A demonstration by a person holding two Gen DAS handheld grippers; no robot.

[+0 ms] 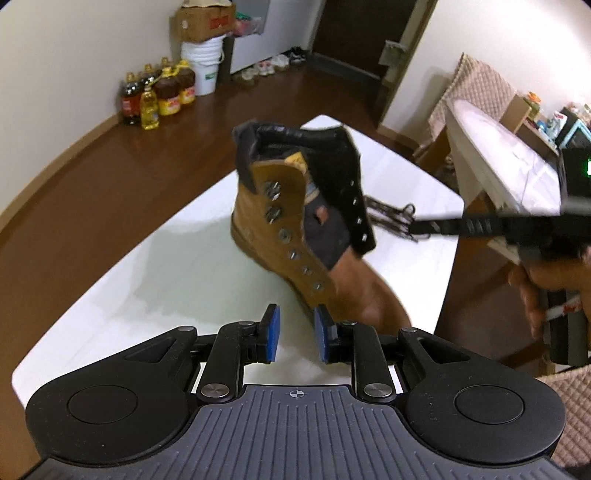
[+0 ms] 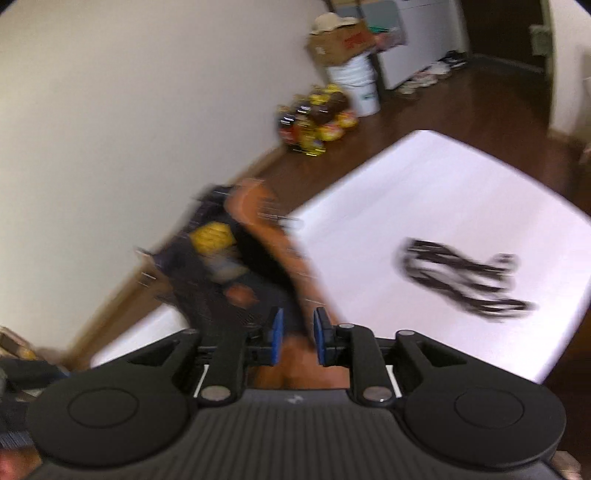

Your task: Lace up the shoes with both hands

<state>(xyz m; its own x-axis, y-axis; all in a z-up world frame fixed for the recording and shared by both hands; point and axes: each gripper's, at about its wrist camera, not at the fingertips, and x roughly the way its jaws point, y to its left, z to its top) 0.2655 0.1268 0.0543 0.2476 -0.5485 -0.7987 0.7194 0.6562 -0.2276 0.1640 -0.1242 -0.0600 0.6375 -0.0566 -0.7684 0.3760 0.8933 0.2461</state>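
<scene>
A tan lace-up boot (image 1: 269, 229) with a black collar and tongue stands on the white table (image 1: 147, 277), its metal eyelets bare. A heap of dark laces (image 1: 388, 216) lies on the table behind it. My left gripper (image 1: 297, 332) hovers open at the boot's toe, nothing between its blue pads. From the right, a hand (image 1: 546, 280) holds my right gripper (image 1: 421, 225) near the laces. The right wrist view is blurred: the right gripper (image 2: 298, 339) stands open over the boot (image 2: 251, 266), whose tan edge shows between the pads without being pinched. The laces (image 2: 465, 277) lie to its right.
Oil bottles (image 1: 159, 96), a white bucket (image 1: 205, 66) and a cardboard box (image 1: 203, 22) stand by the far wall on the wooden floor. A second white table (image 1: 498, 155) and a quilted chair (image 1: 480, 88) crowd the right side.
</scene>
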